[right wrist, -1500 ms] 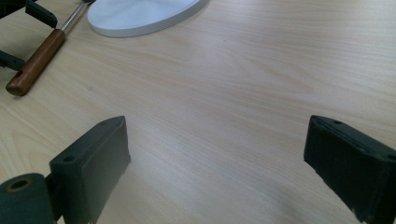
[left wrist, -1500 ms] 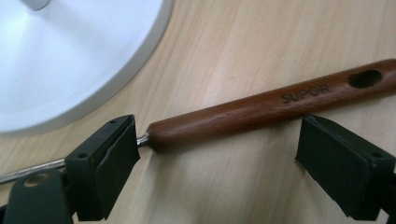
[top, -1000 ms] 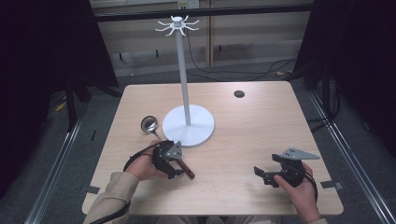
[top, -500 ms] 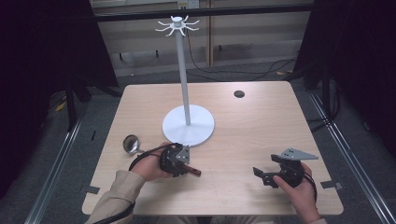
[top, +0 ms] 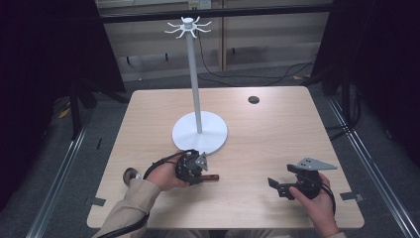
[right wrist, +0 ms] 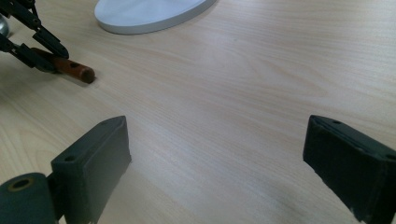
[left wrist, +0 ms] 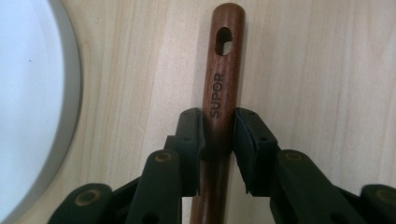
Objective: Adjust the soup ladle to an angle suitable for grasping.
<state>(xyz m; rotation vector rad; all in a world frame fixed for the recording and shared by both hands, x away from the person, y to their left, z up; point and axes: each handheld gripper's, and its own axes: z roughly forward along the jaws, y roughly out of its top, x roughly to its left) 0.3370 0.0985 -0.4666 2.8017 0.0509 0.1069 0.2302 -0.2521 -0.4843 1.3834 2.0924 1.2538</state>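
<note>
A ladle with a brown wooden handle point(left wrist: 223, 70) marked SUPOR lies on the light wooden table point(top: 267, 139). Its metal bowl point(top: 131, 174) shows beside the person's left sleeve. My left gripper point(top: 200, 174) has just been closing, and both pads now press on the handle point(top: 212, 177) below its hanging hole. In the right gripper view the handle's end point(right wrist: 77, 70) pokes out of the left gripper point(right wrist: 32, 51). My right gripper point(top: 280, 186) rests near the front right of the table, jaws wide apart point(right wrist: 217, 158) with bare wood between them.
A tall white stand point(top: 194, 74) with hooks on top rises from a round white base point(top: 200, 131), just behind the left hand. The base's rim point(left wrist: 70, 93) lies close to the left jaws. A small dark disc point(top: 253, 99) sits at the back right.
The left jaws have closed onto the wooden handle. The ladle's bowl has swung from beside the stand's base toward the table's front left edge, and the left hand shifted slightly. The right gripper has kept still.
</note>
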